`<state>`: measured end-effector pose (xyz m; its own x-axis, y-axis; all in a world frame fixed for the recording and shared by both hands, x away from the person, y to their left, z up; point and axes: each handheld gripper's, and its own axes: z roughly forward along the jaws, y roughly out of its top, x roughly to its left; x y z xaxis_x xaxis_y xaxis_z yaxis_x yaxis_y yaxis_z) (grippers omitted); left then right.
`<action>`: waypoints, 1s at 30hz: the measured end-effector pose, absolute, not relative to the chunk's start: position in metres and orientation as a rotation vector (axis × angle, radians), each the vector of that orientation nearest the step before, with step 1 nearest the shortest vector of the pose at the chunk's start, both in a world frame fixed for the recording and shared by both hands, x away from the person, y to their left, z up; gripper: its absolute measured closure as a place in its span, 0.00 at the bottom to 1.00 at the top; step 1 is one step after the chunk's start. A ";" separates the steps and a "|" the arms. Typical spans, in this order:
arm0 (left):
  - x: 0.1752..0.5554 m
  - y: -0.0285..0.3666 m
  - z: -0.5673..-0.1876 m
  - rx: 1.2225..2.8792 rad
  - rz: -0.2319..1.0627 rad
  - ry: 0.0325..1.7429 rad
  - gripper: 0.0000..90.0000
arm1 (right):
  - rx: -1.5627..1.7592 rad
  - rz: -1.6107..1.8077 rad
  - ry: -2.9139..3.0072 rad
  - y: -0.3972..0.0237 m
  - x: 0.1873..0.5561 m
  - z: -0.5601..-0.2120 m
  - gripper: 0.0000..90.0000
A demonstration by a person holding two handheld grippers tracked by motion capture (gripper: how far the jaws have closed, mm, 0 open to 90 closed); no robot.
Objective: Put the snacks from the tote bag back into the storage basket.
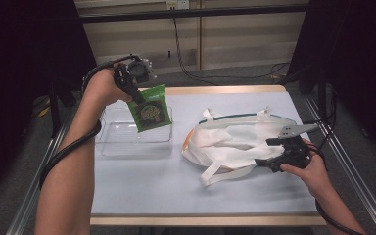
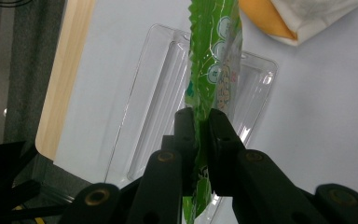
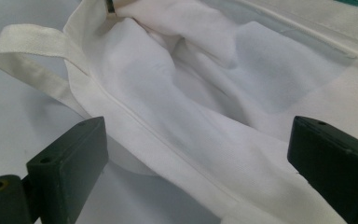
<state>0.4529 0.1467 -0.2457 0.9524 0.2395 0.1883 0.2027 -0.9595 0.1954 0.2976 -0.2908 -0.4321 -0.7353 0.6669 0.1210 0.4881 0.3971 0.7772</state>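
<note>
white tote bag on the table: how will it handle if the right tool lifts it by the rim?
Probably floppy: the white tote bag lies crumpled, its cloth folded and creased. It would likely sag and its mouth close when lifted at one point. Likely light, being thin fabric. The right tool stands open at its rim.

A pale blue table with a wooden edge carries a clear plastic tray on its left side and a white cloth bag lying flat right of it.

Packet hangs over tray, table's left. Bag lies right of tray; strap at near side.
</note>
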 end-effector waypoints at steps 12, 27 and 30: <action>0.451 0.148 -0.256 2.962 0.292 0.307 0.93 | 1.022 1.261 2.439 -0.291 0.297 -0.431 0.05; 0.447 0.157 -0.264 2.980 0.276 0.280 0.93 | 1.008 1.263 2.444 -0.289 0.297 -0.430 0.05; 0.447 0.157 -0.265 2.981 0.260 0.263 0.93 | 1.007 1.261 2.444 -0.288 0.297 -0.431 0.05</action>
<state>0.4474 0.1569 -0.2652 0.9697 0.1850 0.1592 0.1613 -0.9753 0.1512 0.2967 -0.2883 -0.4306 -0.7439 0.6580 0.1164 0.4762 0.3998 0.7832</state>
